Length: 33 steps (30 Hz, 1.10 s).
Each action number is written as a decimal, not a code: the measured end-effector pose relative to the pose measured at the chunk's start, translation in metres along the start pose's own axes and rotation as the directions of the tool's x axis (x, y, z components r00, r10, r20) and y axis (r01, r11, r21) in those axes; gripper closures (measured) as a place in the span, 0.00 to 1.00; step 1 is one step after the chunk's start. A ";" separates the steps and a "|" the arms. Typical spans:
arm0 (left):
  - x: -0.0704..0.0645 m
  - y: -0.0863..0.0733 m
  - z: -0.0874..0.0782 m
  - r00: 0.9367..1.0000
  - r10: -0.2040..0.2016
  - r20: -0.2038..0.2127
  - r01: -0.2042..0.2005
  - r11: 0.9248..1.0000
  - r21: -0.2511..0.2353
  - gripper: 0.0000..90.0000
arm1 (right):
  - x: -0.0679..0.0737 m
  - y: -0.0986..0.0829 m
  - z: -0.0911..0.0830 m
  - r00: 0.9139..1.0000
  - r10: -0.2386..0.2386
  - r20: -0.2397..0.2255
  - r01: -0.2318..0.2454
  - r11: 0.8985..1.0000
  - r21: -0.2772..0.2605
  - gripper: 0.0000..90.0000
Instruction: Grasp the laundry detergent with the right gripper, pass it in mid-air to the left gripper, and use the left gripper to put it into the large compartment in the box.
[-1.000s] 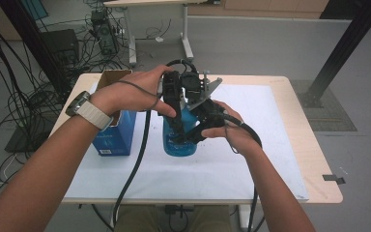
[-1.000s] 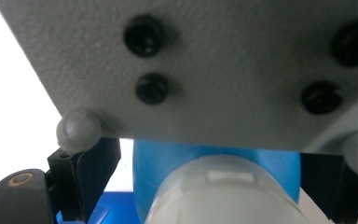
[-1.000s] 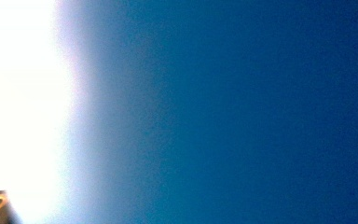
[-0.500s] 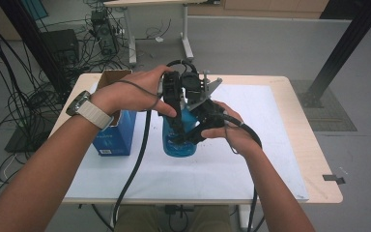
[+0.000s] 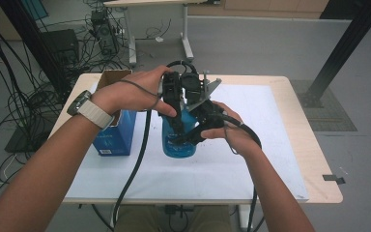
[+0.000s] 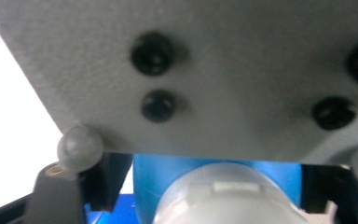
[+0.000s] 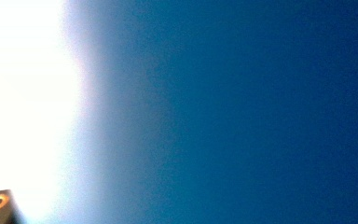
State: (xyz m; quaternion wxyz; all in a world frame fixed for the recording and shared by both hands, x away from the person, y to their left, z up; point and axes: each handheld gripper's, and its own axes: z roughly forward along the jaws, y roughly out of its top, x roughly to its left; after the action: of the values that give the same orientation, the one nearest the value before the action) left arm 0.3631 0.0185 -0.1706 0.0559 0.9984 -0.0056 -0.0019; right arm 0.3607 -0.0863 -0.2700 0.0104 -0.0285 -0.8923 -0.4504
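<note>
Light wooden table point(image 5: 314, 159) at frame centre, white mat point(image 5: 251, 164) covering most of its top. Grey floor point(image 5: 270, 43) all round. Second desk's white legs point(image 5: 186, 34) at 12 o'clock. Black cables point(image 5: 19, 96) tangled from 9 to 11 o'clock. Black diagonal strut point(image 5: 343, 48) at 2 o'clock. Even, soft light.

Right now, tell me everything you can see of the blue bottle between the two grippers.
The translucent blue plastic bottle stands upright on the white mat, right of the blue cardboard box. A pale label band runs round its base. The left gripper view shows a whitish grey cap on its blue neck, flanked by that gripper's black jaws. The left gripper comes down over its top; the right gripper presses against its side. Whether either one clamps it cannot be told.
</note>
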 end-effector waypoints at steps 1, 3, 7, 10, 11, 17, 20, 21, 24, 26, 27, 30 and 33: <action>0.000 0.000 0.000 1.000 0.000 0.000 0.000 1.000 0.000 0.33 | 0.000 0.000 0.000 1.000 0.001 -0.001 -0.001 1.000 0.000 0.49; 0.000 -0.001 0.000 1.000 0.002 0.002 -0.002 1.000 -0.001 0.35 | 0.000 0.000 0.000 1.000 0.002 -0.001 -0.002 1.000 -0.002 0.49; 0.000 -0.001 0.000 1.000 0.002 -0.001 -0.002 1.000 0.006 0.36 | 0.000 0.000 0.001 1.000 0.003 -0.004 -0.003 1.000 -0.001 0.49; 0.000 -0.002 0.000 1.000 0.004 -0.009 -0.004 1.000 0.001 0.37 | 0.000 0.000 0.001 1.000 0.001 -0.006 -0.001 1.000 -0.002 0.49; 0.000 -0.003 0.000 1.000 0.004 -0.011 -0.004 1.000 -0.001 0.37 | 0.000 0.000 0.001 1.000 0.002 -0.006 -0.002 1.000 -0.003 0.49; -0.002 -0.002 0.000 1.000 0.016 -0.010 -0.016 1.000 -0.004 0.42 | 0.001 0.001 0.001 1.000 0.003 -0.002 -0.003 1.000 0.002 0.49; -0.002 -0.003 -0.001 1.000 0.016 -0.008 -0.016 1.000 -0.003 0.42 | 0.000 0.001 0.001 1.000 -0.009 -0.009 0.009 1.000 -0.004 0.49; -0.002 -0.003 -0.001 1.000 0.015 -0.009 -0.015 1.000 -0.005 0.42 | 0.000 0.000 0.001 1.000 -0.010 -0.010 0.010 1.000 -0.005 0.49; -0.002 -0.004 0.000 1.000 0.013 -0.010 -0.013 1.000 -0.007 0.42 | 0.000 0.001 0.001 1.000 -0.009 -0.011 0.009 1.000 -0.004 0.49; -0.003 -0.004 -0.001 1.000 0.013 -0.012 -0.013 1.000 -0.006 0.42 | 0.000 0.001 0.002 1.000 -0.008 -0.012 0.008 1.000 -0.005 0.49; -0.003 -0.004 -0.001 1.000 0.015 -0.014 -0.015 1.000 -0.009 0.42 | 0.000 0.001 0.002 1.000 -0.008 -0.013 0.008 1.000 -0.003 0.49; -0.003 -0.005 0.000 1.000 0.014 -0.015 -0.014 1.000 -0.007 0.42 | 0.000 0.001 0.002 1.000 -0.009 -0.013 0.009 1.000 -0.002 0.49; -0.003 -0.005 -0.001 1.000 0.024 -0.019 -0.024 1.000 -0.011 0.42 | 0.000 0.002 0.002 1.000 -0.012 -0.010 0.012 1.000 -0.003 0.49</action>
State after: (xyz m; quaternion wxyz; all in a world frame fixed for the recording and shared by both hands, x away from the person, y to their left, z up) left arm 0.3602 0.0238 -0.1705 0.0614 0.9979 -0.0170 0.0080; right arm 0.3610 -0.0836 -0.2700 0.0123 -0.0209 -0.8916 -0.4521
